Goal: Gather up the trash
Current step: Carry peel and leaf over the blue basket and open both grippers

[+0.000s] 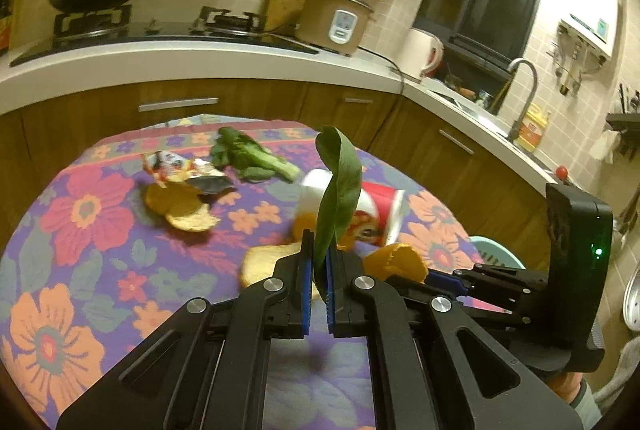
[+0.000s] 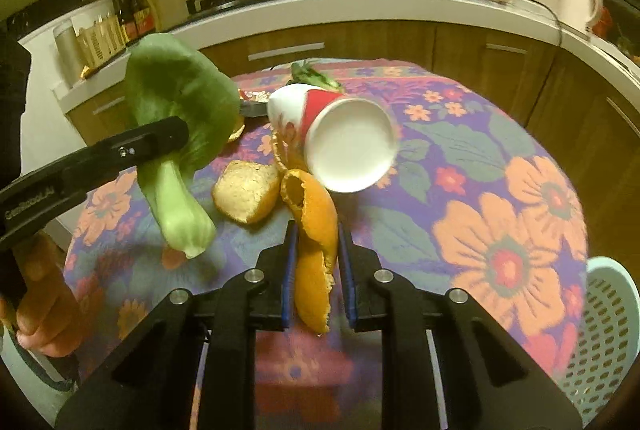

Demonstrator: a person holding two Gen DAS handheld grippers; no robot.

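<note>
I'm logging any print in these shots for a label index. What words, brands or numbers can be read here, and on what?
"GenRobot.AI", faint, along the arm of the left gripper, seen in the right wrist view.
Snack wrapper: printed, too blurred to read.
Paper cup: red pattern, no readable text.
Rice cooker panel, water heater labels, yellow bottle by the sink, counter bottles: too small to read.

Round desk (image 2: 500, 166) covered by a floral cloth. Lying on it: a tipped paper cup (image 2: 340, 138), a bread piece (image 2: 248, 192), a leafy green (image 1: 248, 156), a crumpled wrapper (image 1: 180, 168), and orange peel (image 1: 180, 208) just beside the wrapper.
</note>
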